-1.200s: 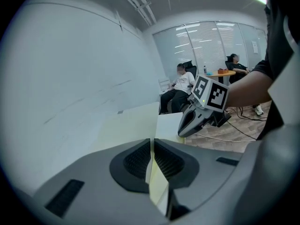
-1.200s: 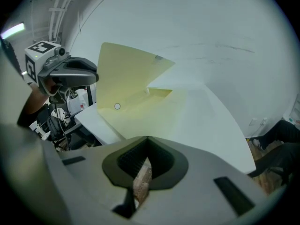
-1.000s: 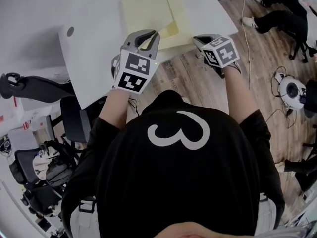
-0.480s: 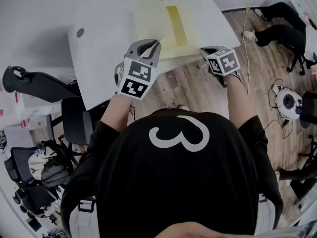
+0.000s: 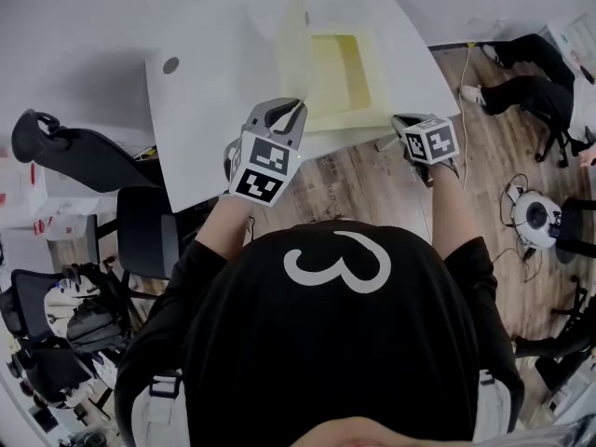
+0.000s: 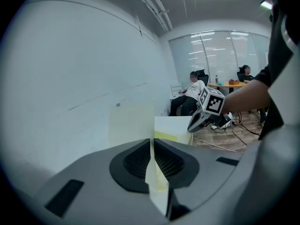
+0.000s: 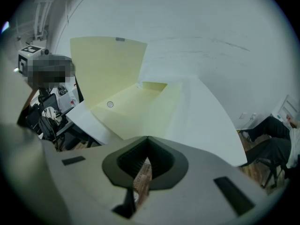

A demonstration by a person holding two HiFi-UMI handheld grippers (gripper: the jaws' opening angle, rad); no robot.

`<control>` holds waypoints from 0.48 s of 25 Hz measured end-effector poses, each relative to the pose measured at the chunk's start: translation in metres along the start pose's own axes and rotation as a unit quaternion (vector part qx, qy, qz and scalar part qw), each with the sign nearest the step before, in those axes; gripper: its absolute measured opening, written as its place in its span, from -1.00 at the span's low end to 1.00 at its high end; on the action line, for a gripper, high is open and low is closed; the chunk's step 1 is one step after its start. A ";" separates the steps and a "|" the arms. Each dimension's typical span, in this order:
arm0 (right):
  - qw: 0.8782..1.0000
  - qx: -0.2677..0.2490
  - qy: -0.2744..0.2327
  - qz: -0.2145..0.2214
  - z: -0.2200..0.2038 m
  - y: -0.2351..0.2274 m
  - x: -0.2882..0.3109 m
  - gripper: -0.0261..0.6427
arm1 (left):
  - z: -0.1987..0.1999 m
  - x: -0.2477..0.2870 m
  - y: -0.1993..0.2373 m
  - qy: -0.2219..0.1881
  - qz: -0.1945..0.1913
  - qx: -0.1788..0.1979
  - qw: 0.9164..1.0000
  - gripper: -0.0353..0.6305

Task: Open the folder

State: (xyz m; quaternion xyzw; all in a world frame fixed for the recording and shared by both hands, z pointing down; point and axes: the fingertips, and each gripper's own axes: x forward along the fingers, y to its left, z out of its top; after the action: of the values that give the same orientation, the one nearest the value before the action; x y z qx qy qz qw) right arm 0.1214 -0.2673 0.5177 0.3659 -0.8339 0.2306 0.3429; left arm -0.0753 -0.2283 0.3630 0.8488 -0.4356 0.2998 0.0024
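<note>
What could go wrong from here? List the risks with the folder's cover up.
The left gripper pinches only a corner of the upright cover; the thin sheet could slip from its fingers and fall shut.
The right gripper sits by the table edge, off the folder and holding nothing, so the folder's bottom half is unpinned and may slide with the pull.

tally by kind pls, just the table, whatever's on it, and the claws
white table: 1
yellow folder, cover raised: 1
claws: 2 (left claw shut on the folder's cover, right claw shut, nothing in it)
total: 4
</note>
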 end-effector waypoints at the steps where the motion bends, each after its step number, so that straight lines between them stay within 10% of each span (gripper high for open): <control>1: 1.000 -0.002 0.002 -0.003 0.000 0.000 0.000 -0.85 | -0.003 -0.003 0.003 -0.001 0.002 -0.004 1.000 -0.81; 12: 0.999 -0.002 0.017 -0.044 0.001 0.002 0.002 -0.85 | -0.037 -0.037 0.039 -0.012 0.022 -0.050 0.998 -0.81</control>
State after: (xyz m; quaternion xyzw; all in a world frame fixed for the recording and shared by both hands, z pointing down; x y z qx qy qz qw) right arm 0.1186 -0.2677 0.5177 0.3977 -0.8114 0.2198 0.3676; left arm -0.1393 -0.2156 0.3644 0.8414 -0.4688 0.2671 0.0326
